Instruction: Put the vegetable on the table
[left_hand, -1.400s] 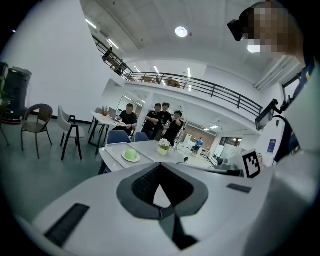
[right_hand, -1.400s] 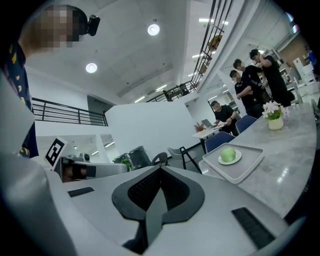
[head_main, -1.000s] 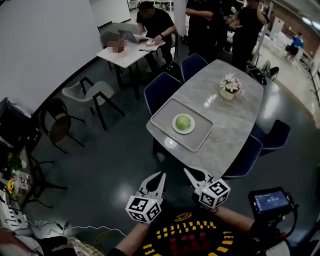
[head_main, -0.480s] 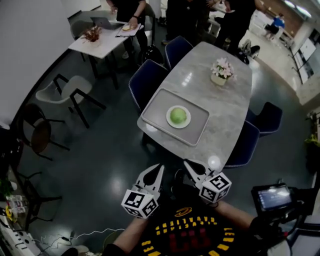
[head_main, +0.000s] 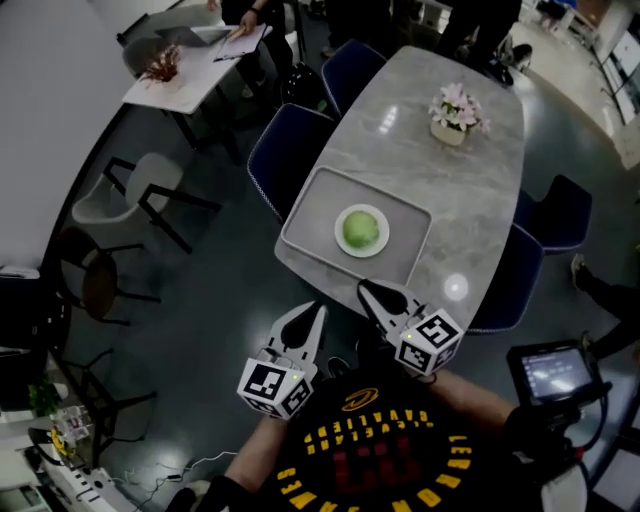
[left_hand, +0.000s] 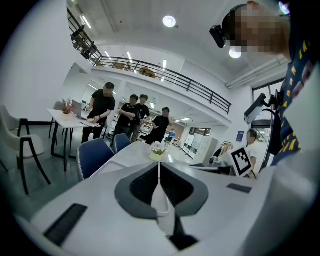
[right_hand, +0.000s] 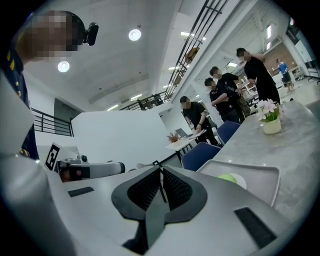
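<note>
A round green vegetable lies on a small white plate, which sits in a grey tray at the near end of a long marble table. My left gripper hangs over the floor just short of the table's near edge, shut and empty. To its right my right gripper reaches the table's edge close to the tray, also shut with nothing in it. In the right gripper view the vegetable peeks over the tray's rim. The left gripper view looks along the table past shut jaws.
A pot of pink flowers stands at the far end of the table. Dark blue chairs line both sides. A smaller white table with people at it is at the upper left, beside a white chair on the dark floor.
The view has closed in on the table, and the tray now lies nearer both grippers. Both grippers stay shut and have moved forward, the right one up to the table's edge.
</note>
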